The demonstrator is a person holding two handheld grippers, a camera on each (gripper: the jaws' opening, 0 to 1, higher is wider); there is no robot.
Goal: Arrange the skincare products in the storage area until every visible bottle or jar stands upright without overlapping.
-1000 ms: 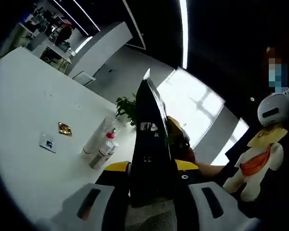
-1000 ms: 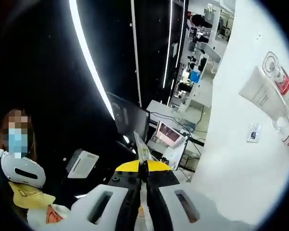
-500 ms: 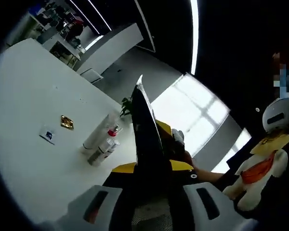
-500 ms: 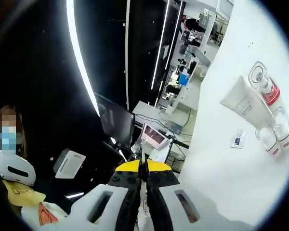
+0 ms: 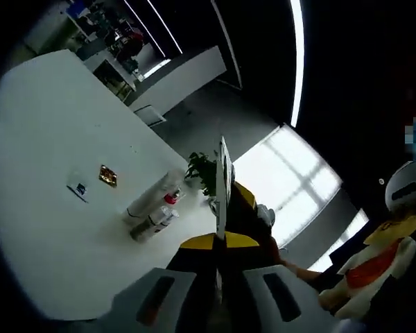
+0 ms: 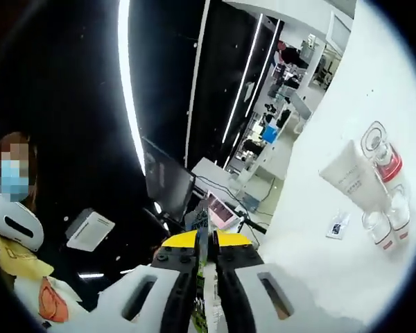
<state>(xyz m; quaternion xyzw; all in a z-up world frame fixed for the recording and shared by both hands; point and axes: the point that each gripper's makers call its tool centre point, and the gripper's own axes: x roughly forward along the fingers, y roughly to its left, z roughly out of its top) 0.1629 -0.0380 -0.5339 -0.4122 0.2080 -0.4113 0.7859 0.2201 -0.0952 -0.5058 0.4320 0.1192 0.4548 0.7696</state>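
On the white table the skincare items lie on their sides in a cluster: a white tube, a red-capped bottle and small clear bottles. My left gripper is held up off the table to their right, shut on a thin dark flat packet seen edge-on. The right gripper view has the same white tube, a red-banded bottle and small jars at the far right. My right gripper is well left of them, shut on a thin printed packet.
A small sachet and a gold square lie left of the cluster; the sachet also lies beside the jars. A potted plant stands behind the products. A plush toy sits at the right. Desks and monitors stand beyond the table.
Both views have swung with the hands. The packet in my left gripper has turned from broadside to edge-on. The products on the table have not moved.
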